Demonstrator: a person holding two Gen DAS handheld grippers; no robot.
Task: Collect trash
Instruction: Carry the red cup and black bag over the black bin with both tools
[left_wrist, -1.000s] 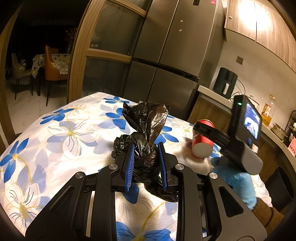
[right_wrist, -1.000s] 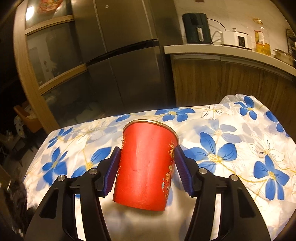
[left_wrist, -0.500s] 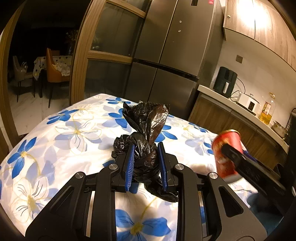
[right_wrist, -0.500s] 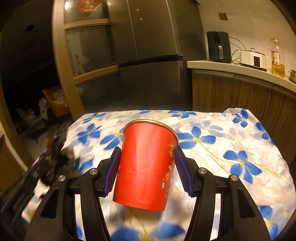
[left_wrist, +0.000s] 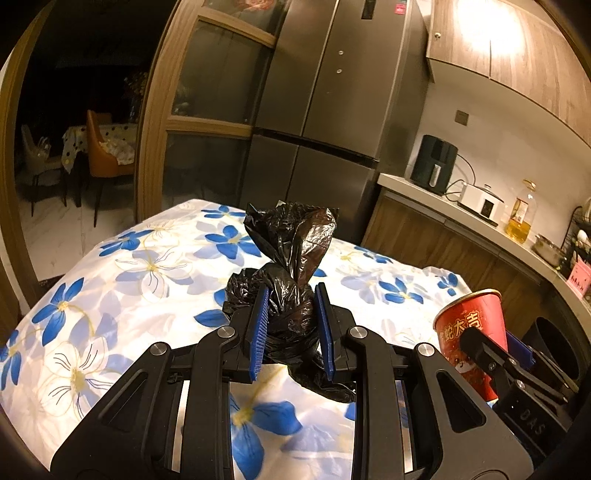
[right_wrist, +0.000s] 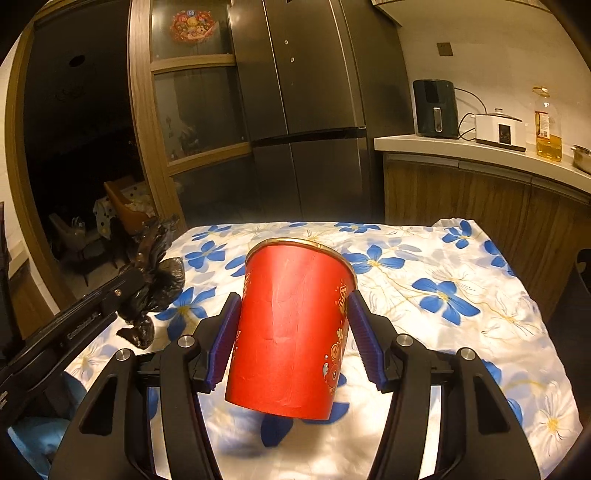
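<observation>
My left gripper is shut on a crumpled black plastic bag and holds it above the table with the blue-flowered cloth. My right gripper is shut on a red paper cup, rim up and tilted, held above the same cloth. The cup also shows at the lower right of the left wrist view. The bag and the left gripper show at the left of the right wrist view.
A steel fridge stands behind the table. A wooden counter at the right carries a black appliance, a white cooker and an oil bottle. A dark bin stands by the table's right edge. A doorway opens left.
Both grippers have pulled back from the table with their loads. The right gripper with the cup has swung from the table's middle to the lower right of the left wrist view.
</observation>
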